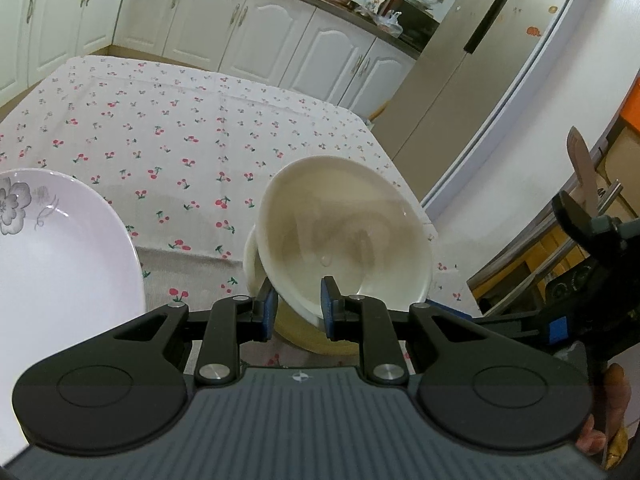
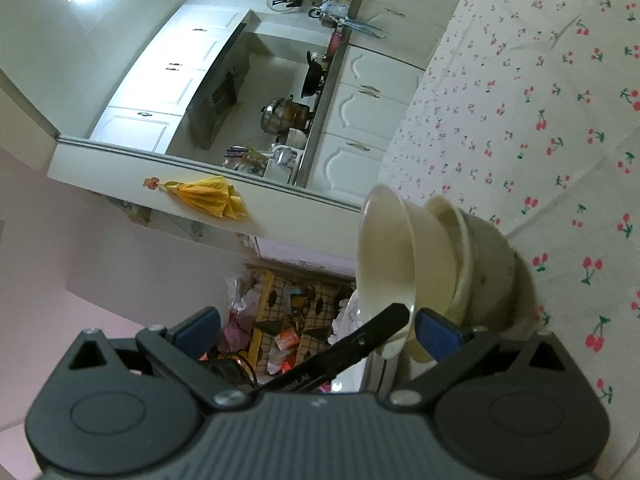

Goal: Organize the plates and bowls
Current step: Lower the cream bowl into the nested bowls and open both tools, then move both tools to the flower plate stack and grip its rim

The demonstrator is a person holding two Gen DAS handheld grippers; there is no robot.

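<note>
A cream bowl (image 1: 344, 224) tilts up out of a stack at the table's near right corner. My left gripper (image 1: 298, 312) is shut on its near rim. The right wrist view shows that bowl (image 2: 384, 256) leaning away from a second cream bowl (image 2: 452, 232) nested in a larger pale bowl (image 2: 496, 280). One black finger of the left gripper reaches across the tilted bowl's rim there. My right gripper (image 2: 318, 332) is rolled on its side and open, with one blue pad (image 2: 436, 336) beside the lower bowls. A white plate (image 1: 60, 260) with a grey flower print lies at the left.
A cherry-print cloth covers the table (image 1: 180, 132), whose right edge drops off just past the bowls. White cabinets (image 1: 256, 28) and a tall fridge (image 1: 480, 60) stand behind. Boxes and bags (image 2: 288, 320) clutter the floor beyond the table. A hand holds the right gripper's handle (image 1: 612, 400).
</note>
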